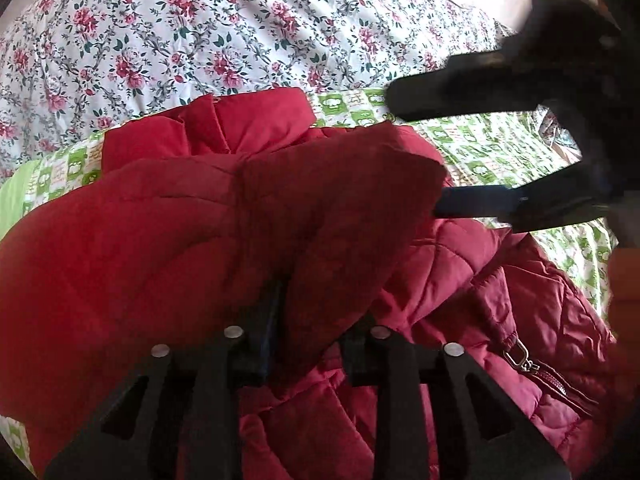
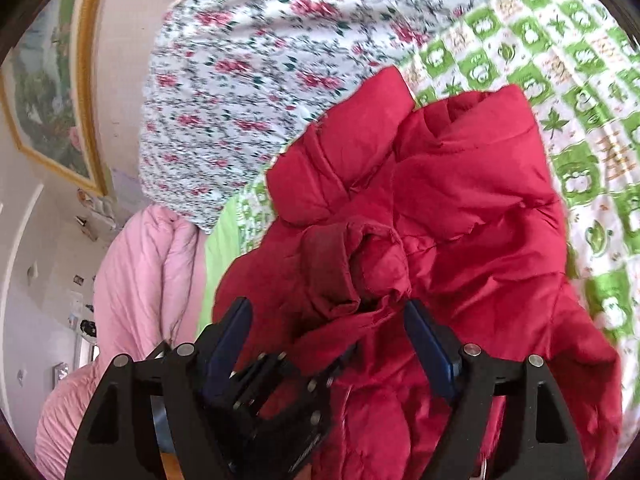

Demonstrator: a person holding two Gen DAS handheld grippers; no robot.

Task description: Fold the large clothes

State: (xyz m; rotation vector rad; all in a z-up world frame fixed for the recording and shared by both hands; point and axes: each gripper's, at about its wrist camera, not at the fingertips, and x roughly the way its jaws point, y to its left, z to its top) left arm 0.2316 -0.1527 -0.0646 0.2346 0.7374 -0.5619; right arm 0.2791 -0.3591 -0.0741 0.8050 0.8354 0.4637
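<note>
I see my left gripper (image 1: 308, 312) pointing down into the red padded jacket (image 1: 224, 216), its jaws narrow with a fold of the cloth between them; I cannot tell if they really pinch it. My right gripper (image 2: 328, 320) is released, jaws wide, a bunched sleeve lying between them without touching the pads. The jacket lies crumpled on the green patterned sheet (image 2: 560, 80). Behind are a floral quilt (image 1: 200, 32) and a pink duvet (image 2: 140, 264); a framed picture (image 2: 52, 92) hangs on the wall.
</note>
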